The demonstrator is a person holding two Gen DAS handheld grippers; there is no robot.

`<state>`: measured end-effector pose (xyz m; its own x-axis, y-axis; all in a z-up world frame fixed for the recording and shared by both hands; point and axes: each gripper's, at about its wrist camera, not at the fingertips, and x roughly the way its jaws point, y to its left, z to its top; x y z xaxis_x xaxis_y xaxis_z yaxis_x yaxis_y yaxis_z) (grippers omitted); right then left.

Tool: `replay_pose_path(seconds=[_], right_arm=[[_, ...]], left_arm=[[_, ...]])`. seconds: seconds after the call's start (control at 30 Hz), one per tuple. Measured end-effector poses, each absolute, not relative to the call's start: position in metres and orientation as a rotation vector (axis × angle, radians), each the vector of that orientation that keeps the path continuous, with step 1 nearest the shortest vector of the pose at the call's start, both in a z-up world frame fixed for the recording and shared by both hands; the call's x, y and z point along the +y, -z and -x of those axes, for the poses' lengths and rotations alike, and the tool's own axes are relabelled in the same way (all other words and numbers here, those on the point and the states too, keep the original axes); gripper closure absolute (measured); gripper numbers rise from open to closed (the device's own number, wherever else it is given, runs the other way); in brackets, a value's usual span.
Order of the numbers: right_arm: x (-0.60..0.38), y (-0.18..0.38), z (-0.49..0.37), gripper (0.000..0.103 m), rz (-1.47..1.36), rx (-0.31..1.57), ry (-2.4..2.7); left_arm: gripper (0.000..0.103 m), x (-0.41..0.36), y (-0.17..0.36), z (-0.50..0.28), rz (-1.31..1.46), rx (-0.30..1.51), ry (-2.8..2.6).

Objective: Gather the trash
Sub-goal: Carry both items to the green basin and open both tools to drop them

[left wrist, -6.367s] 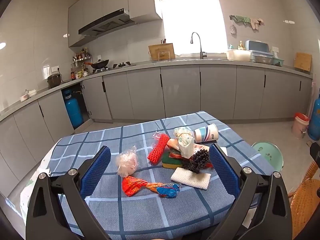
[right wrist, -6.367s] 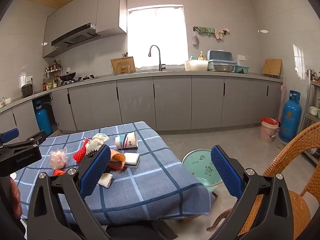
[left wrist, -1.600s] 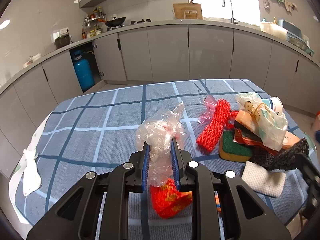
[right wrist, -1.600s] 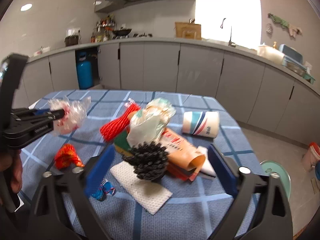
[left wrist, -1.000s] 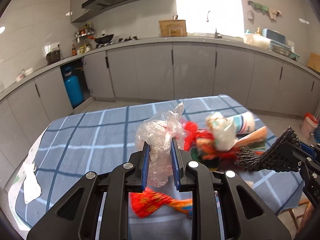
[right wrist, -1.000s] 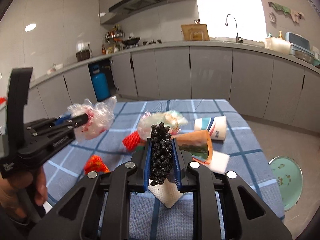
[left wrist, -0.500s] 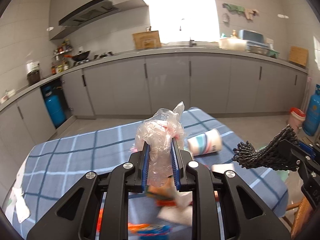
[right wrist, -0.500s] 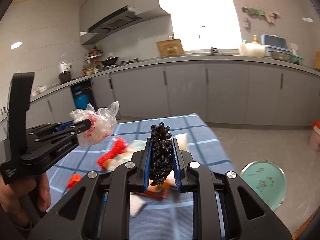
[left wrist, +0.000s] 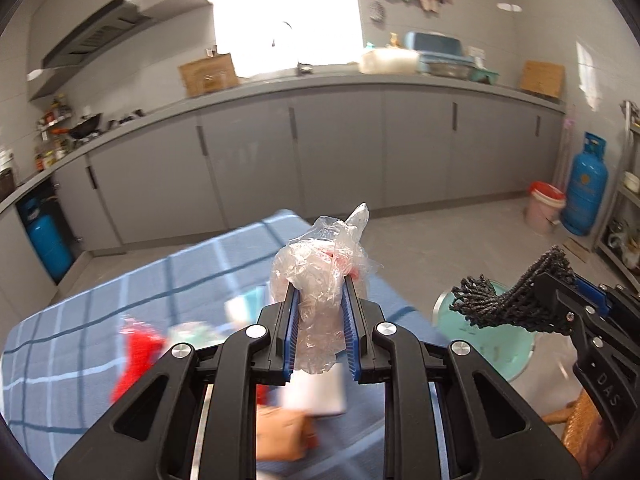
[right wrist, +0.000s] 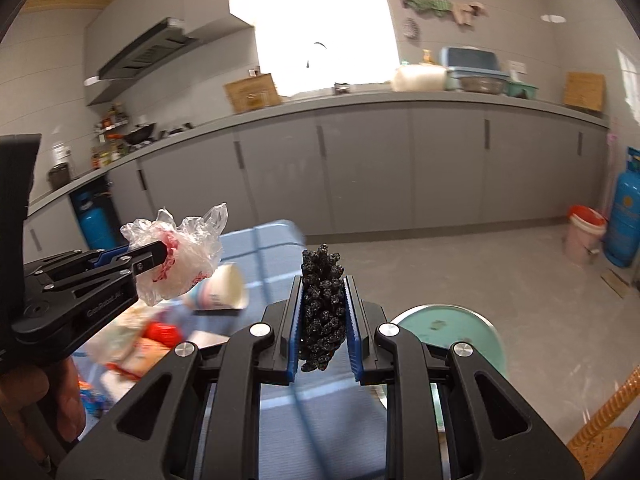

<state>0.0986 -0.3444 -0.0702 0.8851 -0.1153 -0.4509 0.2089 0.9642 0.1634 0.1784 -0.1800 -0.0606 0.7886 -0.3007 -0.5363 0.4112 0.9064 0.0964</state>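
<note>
**Both hands loaded, nowhere yet to drop**

Above the far edge of the worktop (left wrist: 100, 320), the left gripper (left wrist: 319, 332) has its fingers (left wrist: 289, 334) clamped on a crumpled clear plastic bag (left wrist: 320, 276), and the right gripper (right wrist: 325, 320) has its fingers pinched on a black mesh scrubber (right wrist: 323, 300). Both items hang in the air, clear of the checked cloth. More litter, a paper cup (right wrist: 224, 288) among it, lies blurred below. A pale bucket with a red rim (right wrist: 584, 236) stands on the floor well away, beside a blue gas cylinder (right wrist: 624, 220); I judge it the likely bin. The bag is held by thin film only, so a fast swing could slip it free. The mint stool (right wrist: 452, 332) stands close in the path.
</note>
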Motion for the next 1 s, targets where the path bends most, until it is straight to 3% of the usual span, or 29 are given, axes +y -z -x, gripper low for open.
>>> replay_pose_path(seconds=[0.63, 0.9, 1.0], right_arm=[[-0.473, 0.153, -0.128, 0.082, -0.287, 0.581, 0.374], [-0.495, 0.171, -0.136, 0.079, -0.303, 0.598, 0.396], [-0.501, 0.173, -0.138, 0.078, -0.299, 0.601, 0.401]], left_arm=[[0.082, -0.335, 0.134, -0.222, -0.285, 0.691, 0.591], [0.079, -0.366, 0.155, -0.226, -0.319, 0.727, 0.650], [0.071, -0.369, 0.158, -0.227, -0.331, 0.721, 0.645]])
